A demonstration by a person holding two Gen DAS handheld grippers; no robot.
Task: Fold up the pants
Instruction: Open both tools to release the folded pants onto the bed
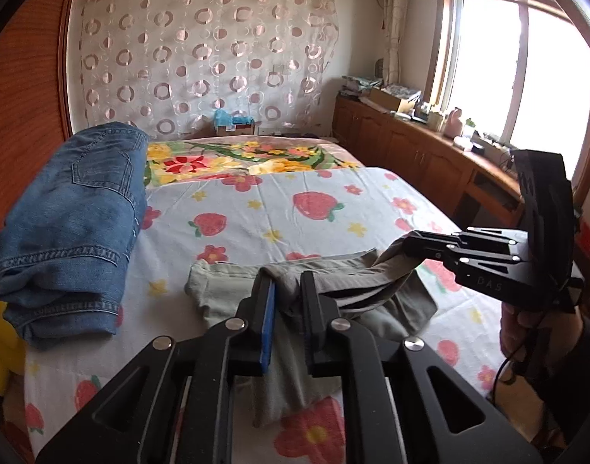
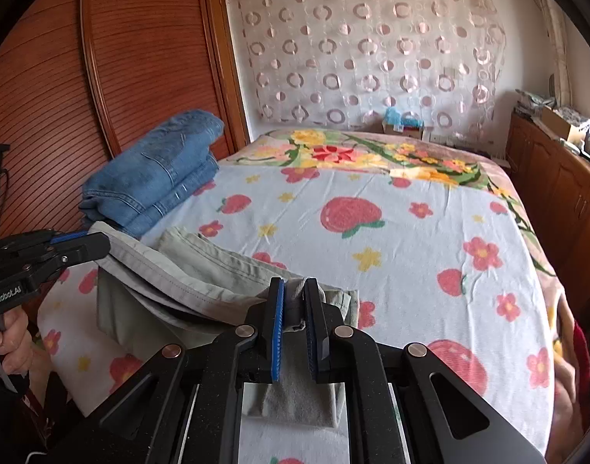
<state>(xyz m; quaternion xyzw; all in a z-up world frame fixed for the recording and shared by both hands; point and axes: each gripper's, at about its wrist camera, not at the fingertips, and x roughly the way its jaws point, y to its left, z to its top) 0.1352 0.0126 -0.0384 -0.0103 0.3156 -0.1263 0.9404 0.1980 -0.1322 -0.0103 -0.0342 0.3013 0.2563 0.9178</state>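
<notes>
Left wrist view: left gripper (image 1: 287, 294) nearest, fingers pinched on bunched edge of grey-green pants (image 1: 225, 290), lifted just above strawberry bedsheet (image 1: 256, 208). Right gripper (image 1: 409, 240) at far side, closed on same edge, cloth sagging between. Folded jeans (image 1: 70, 224) stacked to left.

Right wrist view: right gripper (image 2: 294, 301) clamped on thick hem of pants (image 2: 186, 266); left gripper (image 2: 95, 245) gripping opposite corner. Soft, light, limp cotton by the look; likely to droop and slip unless held at seams or waistband, both ends kept taut.
</notes>
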